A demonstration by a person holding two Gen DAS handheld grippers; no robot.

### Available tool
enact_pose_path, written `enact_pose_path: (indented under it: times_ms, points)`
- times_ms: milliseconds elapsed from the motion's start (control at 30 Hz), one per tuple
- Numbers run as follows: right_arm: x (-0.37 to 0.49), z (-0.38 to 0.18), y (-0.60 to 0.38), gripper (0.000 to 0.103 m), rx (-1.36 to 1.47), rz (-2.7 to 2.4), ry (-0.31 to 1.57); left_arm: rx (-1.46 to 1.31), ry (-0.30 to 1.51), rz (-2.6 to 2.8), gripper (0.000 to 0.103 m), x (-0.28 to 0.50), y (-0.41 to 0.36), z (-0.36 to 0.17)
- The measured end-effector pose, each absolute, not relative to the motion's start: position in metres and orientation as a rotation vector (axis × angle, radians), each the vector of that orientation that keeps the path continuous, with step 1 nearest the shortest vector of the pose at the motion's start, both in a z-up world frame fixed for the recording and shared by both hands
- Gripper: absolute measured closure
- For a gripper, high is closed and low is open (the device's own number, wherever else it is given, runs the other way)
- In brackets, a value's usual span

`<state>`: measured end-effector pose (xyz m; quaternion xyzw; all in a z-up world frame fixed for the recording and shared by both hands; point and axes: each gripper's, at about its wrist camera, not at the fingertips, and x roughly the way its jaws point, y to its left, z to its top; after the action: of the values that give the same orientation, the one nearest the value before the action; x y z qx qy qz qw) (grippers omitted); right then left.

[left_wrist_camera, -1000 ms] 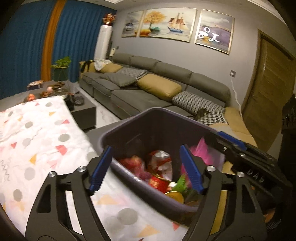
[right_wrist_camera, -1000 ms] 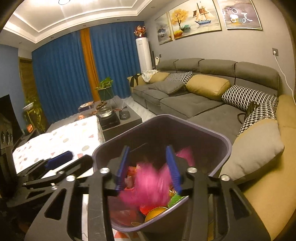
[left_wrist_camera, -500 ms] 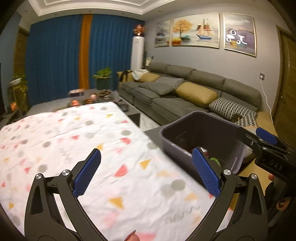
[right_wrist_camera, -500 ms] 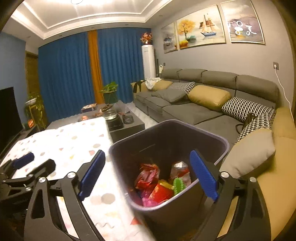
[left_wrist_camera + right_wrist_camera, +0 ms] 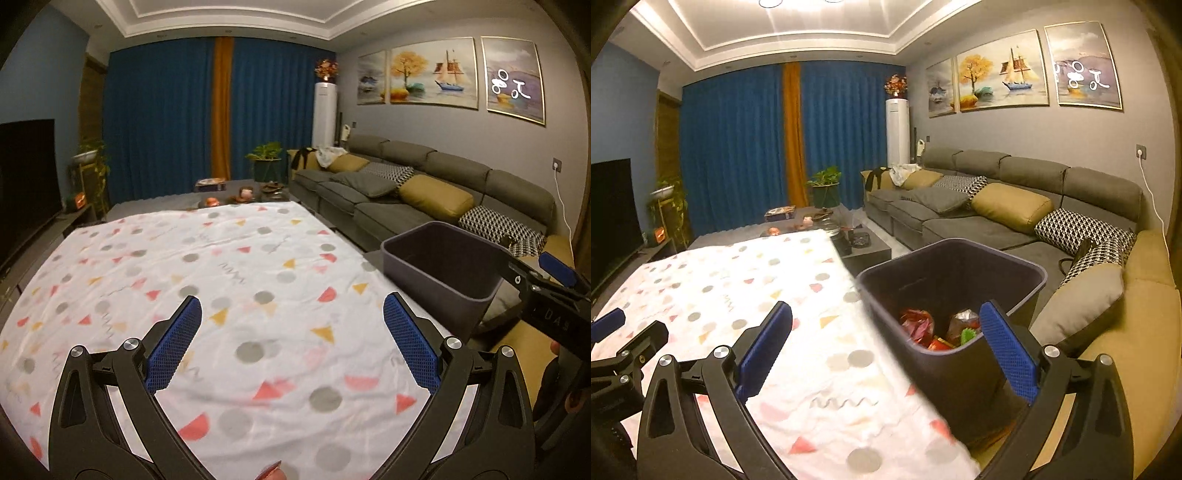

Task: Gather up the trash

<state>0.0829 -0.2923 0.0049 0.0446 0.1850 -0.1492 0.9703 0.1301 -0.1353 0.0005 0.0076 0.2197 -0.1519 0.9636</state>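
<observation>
my left gripper (image 5: pixel 291 343) has its jaws spread wide, nothing between them, hanging over the worktop (image 5: pixel 221 258), which is covered w/ a white cloth printed in grey dots and red/yellow triangles. no loose trash visible on the cloth in either view. my right gripper (image 5: pixel 886 350) is also wide open and empty, sitting above the worktop's right edge w/ its right blue pad (image 5: pixel 1008 350) in front of the bin's near wall.

the dark grey bin (image 5: pixel 960 369) stands just beside the worktop's right side, between it and the sofa (image 5: pixel 997 221). trash (image 5: pixel 938 328) sits inside at the bottom: red wrappers, a crinkled foil-ish packet, something green. from the left wrist view the bin (image 5: pixel 443 280) shows only rim and inner wall, contents hidden. the right gripper's tip (image 5: pixel 554 273) pokes into that view at the far right, past the bin.

bkgd: blue curtains (image 5: pixel 166 122), a tv (image 5: pixel 26 177) on the left, three paintings (image 5: pixel 436 74) over the sofa.
</observation>
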Motion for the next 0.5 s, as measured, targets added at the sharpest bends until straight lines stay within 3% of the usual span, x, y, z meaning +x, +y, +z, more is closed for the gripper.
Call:
enact_pose_path:
  times_ms: [500]
  points:
    - [0.038,0.016,-0.218,0.006,0.04,-0.271,0.33,-0.009,0.414,-0.253,0.006,0.075,-0.076,0.012]
